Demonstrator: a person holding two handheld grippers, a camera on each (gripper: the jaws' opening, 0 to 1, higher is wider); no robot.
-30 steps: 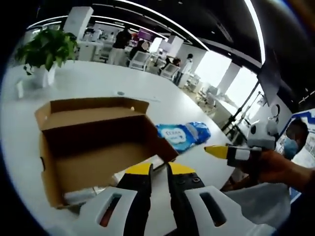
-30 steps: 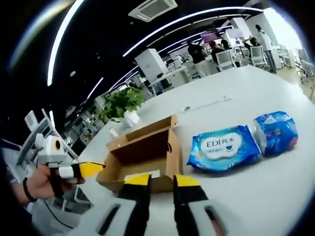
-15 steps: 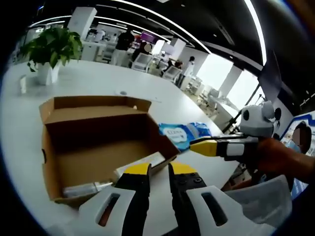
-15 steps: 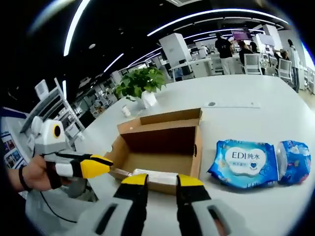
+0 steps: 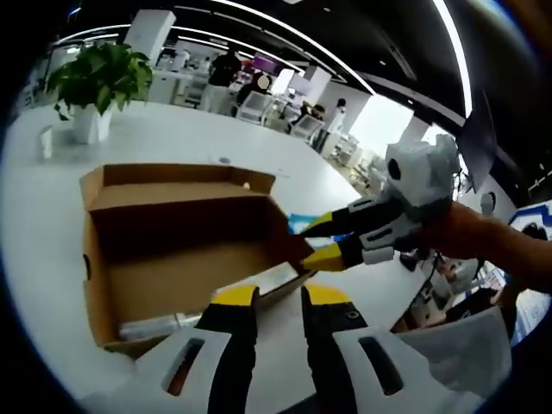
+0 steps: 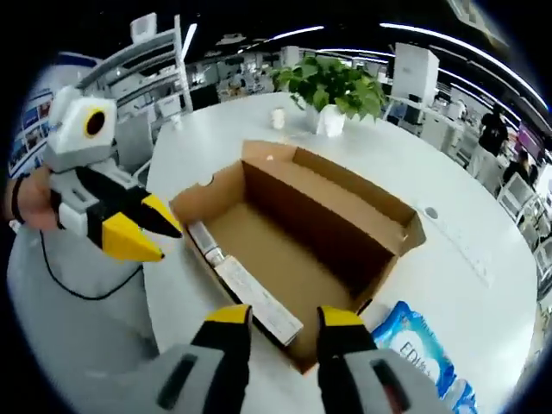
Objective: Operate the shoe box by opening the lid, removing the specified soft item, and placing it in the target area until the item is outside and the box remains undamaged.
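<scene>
the shoe box [image 5: 172, 250] is sitting open on the white table [image 5: 34, 216], its brown inside bare, and in the right gripper view the shoe box [image 6: 302, 233] is showing a lid flap [image 6: 250, 297] folded down along the near edge. the blue wipes pack [image 6: 423, 345], the soft item, is lying on the table [image 6: 483, 285] outside the box, just beside its corner at about 4 o'clock in the right gripper view; in the left gripper view a sliver of the wipes pack [image 5: 297, 222] is peeking past the box's far right corner.

the left gripper [image 5: 272, 297] is hovering just short of the box's near edge with its yellow-tipped jaws a little apart, gripping nothing. the right gripper [image 6: 285, 317] is hanging over the near flap, jaws likewise slightly apart and empty.

a potted plant [image 5: 95, 78] is standing on the table well beyond the box at 11 o'clock in the left gripper view, and the potted plant [image 6: 332, 86] is sitting at 12 o'clock in the right gripper view.
</scene>
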